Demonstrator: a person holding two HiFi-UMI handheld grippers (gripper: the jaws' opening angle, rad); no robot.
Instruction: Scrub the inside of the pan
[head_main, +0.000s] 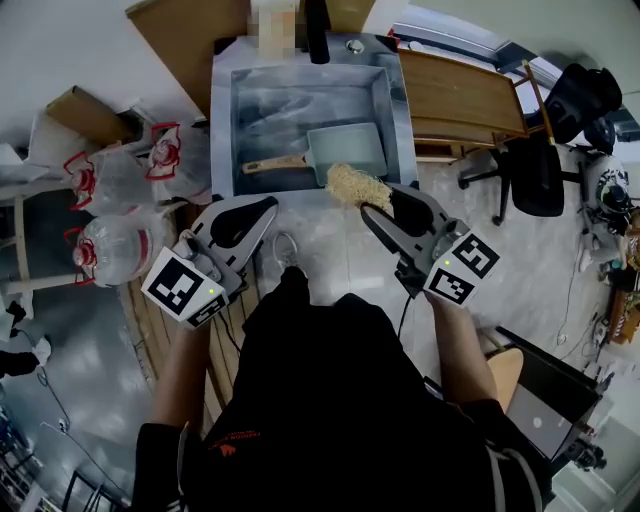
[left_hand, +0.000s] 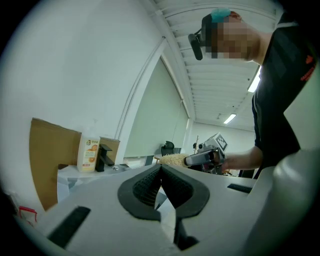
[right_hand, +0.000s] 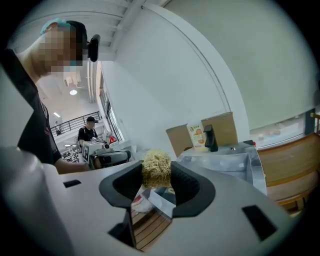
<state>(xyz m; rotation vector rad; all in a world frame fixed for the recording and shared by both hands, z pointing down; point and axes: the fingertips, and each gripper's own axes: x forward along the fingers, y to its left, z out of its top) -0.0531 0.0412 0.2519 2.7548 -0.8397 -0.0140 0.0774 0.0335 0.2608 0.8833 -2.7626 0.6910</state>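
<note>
A square grey pan (head_main: 345, 150) with a wooden handle lies in the steel sink (head_main: 225, 120), handle pointing left. My right gripper (head_main: 378, 202) hovers over the sink's near right corner, shut on a straw-coloured scrubber (head_main: 354, 186). In the right gripper view the scrubber (right_hand: 156, 168) is pinched between the dark pads, with the sink (right_hand: 230, 162) beyond. My left gripper (head_main: 262, 212) is at the sink's near left edge, its jaws shut together (left_hand: 161, 172) with nothing in them. In the left gripper view, the right gripper (left_hand: 202, 159) with the scrubber (left_hand: 172, 160) shows beyond the jaws.
A black faucet (head_main: 317, 30) and a soap bottle (left_hand: 89, 152) stand at the sink's back. Clear bags with red marks (head_main: 110, 215) lie left. A wooden counter (head_main: 460, 95) and an office chair (head_main: 530, 175) are to the right. A cardboard panel (left_hand: 47, 165) rises behind the sink.
</note>
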